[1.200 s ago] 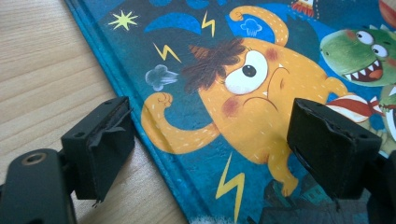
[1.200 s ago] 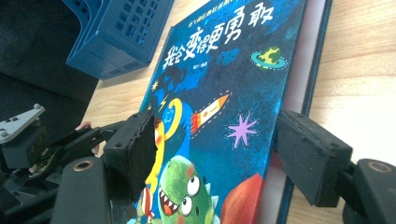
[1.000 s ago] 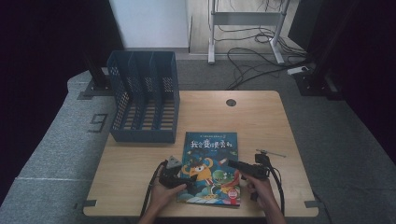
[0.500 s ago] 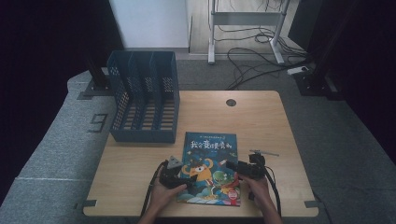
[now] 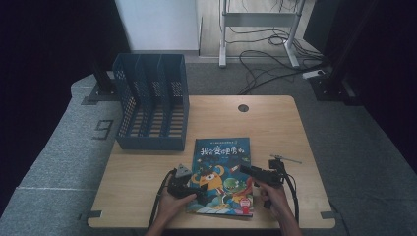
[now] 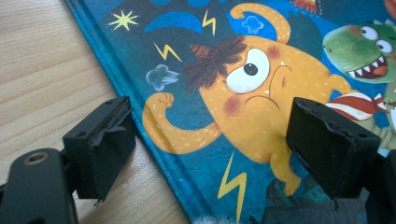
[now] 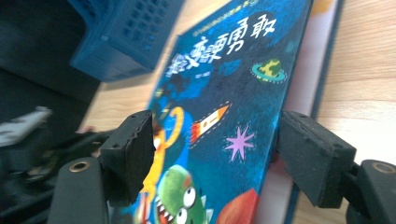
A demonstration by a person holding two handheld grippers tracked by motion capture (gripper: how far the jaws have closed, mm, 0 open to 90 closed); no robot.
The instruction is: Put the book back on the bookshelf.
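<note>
A children's book [image 5: 223,162] with a dark blue cover and cartoon monsters lies flat at the table's front middle. My left gripper [image 5: 196,191] rests at the book's lower left edge. In the left gripper view its jaws [image 6: 210,149] stand open, one on the wood and one over the cover [image 6: 261,93], astride the book's edge. My right gripper [image 5: 244,169] reaches in from the book's right side. Its jaws [image 7: 215,149] are open, with the cover [image 7: 224,84] seen between them and the pads apart from it.
A dark blue mesh file rack [image 5: 152,105] with several slots stands at the back left of the wooden table [image 5: 280,128]; it also appears in the right gripper view [image 7: 121,32]. A cable hole [image 5: 243,107] sits at the back middle. Cables trail on the floor beyond.
The right gripper has shifted very slightly at the book's right edge. The left hand and the book have stayed put.
</note>
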